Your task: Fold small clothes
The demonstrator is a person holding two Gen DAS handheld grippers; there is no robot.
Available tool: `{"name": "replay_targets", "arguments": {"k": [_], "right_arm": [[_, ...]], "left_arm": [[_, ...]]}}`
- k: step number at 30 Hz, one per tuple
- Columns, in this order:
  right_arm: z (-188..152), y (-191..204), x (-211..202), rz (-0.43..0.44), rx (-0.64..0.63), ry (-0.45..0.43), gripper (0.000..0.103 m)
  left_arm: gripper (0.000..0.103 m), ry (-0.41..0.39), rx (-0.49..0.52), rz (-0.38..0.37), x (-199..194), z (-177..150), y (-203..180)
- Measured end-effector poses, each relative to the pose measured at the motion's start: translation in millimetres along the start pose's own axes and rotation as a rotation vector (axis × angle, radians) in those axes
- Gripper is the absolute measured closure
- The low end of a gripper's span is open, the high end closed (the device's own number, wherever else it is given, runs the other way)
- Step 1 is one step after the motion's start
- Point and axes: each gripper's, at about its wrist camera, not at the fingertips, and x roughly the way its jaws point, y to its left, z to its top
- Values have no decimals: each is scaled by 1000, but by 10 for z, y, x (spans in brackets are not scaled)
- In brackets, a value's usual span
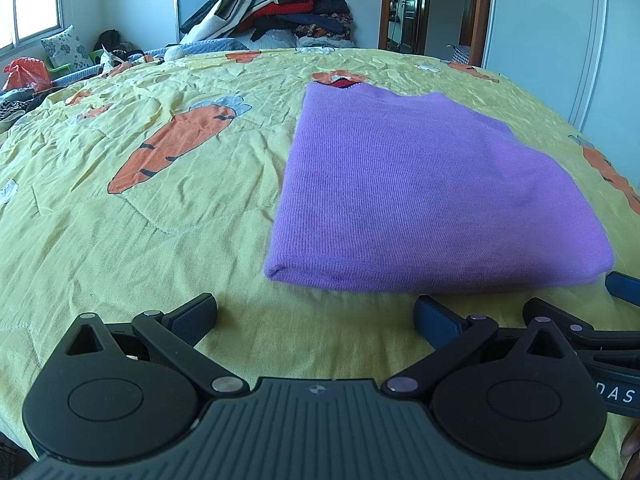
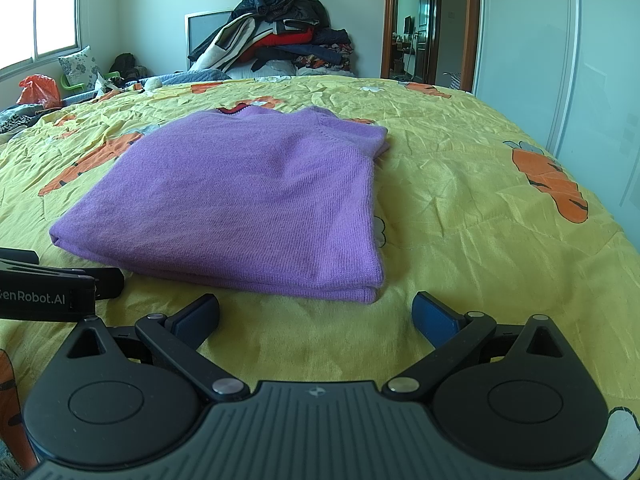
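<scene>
A purple knit sweater (image 1: pixel 420 196) lies folded into a rectangle on the yellow bedspread with orange carrots (image 1: pixel 140 208). It also shows in the right wrist view (image 2: pixel 240 196). My left gripper (image 1: pixel 316 316) is open and empty, just short of the sweater's near edge and to its left. My right gripper (image 2: pixel 316 314) is open and empty, just short of the sweater's near right corner. The right gripper's fingers (image 1: pixel 624 284) show at the right edge of the left wrist view. The left gripper's fingers (image 2: pixel 104 280) show at the left of the right wrist view.
A tall pile of clothes (image 2: pixel 280 36) stands at the far side of the bed against the wall. A red bag (image 2: pixel 38 90) and a pillow (image 2: pixel 80 66) lie at the far left under the window. A white wardrobe (image 2: pixel 560 60) and a doorway (image 2: pixel 416 20) are at the right.
</scene>
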Motion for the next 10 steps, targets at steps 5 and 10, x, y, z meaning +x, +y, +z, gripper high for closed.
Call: {"name": "replay_targets", "arguments": {"k": [5, 10], "right_arm": [[-1, 1, -1, 0, 0, 0, 0], [-2, 2, -1, 0, 0, 0, 0]], "left_arm": [[0, 3, -3, -6, 0, 6, 6], [0, -13, -41, -6, 1, 6, 2]]}}
